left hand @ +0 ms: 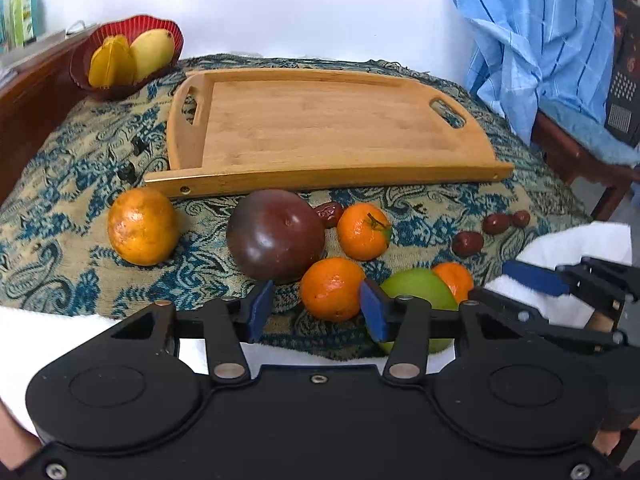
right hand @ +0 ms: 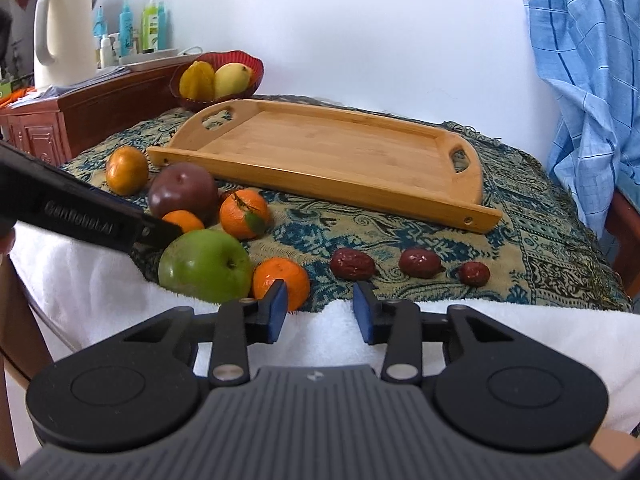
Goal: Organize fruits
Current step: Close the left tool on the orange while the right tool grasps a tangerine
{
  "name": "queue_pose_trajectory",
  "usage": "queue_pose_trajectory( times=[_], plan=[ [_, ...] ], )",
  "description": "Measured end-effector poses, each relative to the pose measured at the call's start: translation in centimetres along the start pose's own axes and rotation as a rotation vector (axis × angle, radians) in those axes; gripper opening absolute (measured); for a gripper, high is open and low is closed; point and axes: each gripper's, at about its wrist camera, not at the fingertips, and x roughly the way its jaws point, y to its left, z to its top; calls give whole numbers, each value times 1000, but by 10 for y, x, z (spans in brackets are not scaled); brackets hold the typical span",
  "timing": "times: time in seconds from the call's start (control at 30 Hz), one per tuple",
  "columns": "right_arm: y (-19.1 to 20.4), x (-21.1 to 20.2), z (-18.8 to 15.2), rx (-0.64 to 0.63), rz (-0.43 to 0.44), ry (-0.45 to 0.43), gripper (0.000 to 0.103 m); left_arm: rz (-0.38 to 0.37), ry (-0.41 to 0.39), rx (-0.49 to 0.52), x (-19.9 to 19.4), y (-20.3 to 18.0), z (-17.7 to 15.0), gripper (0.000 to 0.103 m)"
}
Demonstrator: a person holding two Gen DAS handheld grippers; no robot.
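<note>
An empty wooden tray [left hand: 320, 120] [right hand: 340, 152] lies on the patterned cloth. In front of it sit a large orange [left hand: 142, 226], a dark purple fruit [left hand: 276, 234], several mandarins, a green apple [left hand: 420, 288] [right hand: 204, 264] and three red dates [right hand: 354, 263]. My left gripper [left hand: 316, 312] is open just short of one mandarin [left hand: 332, 288], which shows between its blue pads with a gap on the left side. My right gripper [right hand: 320, 310] is open over the white towel with nothing between its pads. Another mandarin [right hand: 280, 282] sits just behind the right gripper's left pad.
A red bowl [left hand: 124, 52] [right hand: 218, 76] with a starfruit and a mango stands at the back left. A wooden cabinet [right hand: 80, 120] carries a white kettle [right hand: 64, 28] and bottles. A blue cloth [left hand: 540, 40] hangs over a chair on the right. A white towel [right hand: 440, 332] covers the near edge.
</note>
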Motion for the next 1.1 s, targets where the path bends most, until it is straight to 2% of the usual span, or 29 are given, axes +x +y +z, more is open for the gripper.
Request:
queue_pose_trajectory(
  times=[0.1,0.17,0.2,0.37,0.57,0.67,0.77,0.87,1.0,1.03,1.1],
  plan=[
    [0,-1,0,-13,-1,-1,49,-15,5,-13,4,2,2,47],
    [2,-1,-1,-32,-3,-3,61,-20,7,-16,6,2,4,47],
    [3,-1,-1,-44,-5,-4,62,-22,9,-22,7,2,6,47],
    [10,0,-1,-106,-22,-4,68,-24,11,-48,11,2,7,50],
    [21,6,1,-203,-66,-28,75,-18,26,-73,7,5,5,48],
    [22,10,3,-230,-49,-42,74,-22,32,-78,3,8,4,47],
    [19,13,5,-226,7,-36,64,-29,40,-86,2,10,5,45],
    [22,13,6,-230,62,-27,39,-42,45,-102,2,11,6,43],
    [22,16,6,-226,67,-32,41,-47,43,-107,5,11,8,44],
    [19,16,7,-209,73,-30,48,-50,45,-114,6,11,8,44],
    [11,18,9,-157,98,-22,52,-56,47,-131,7,12,9,43]
  ],
)
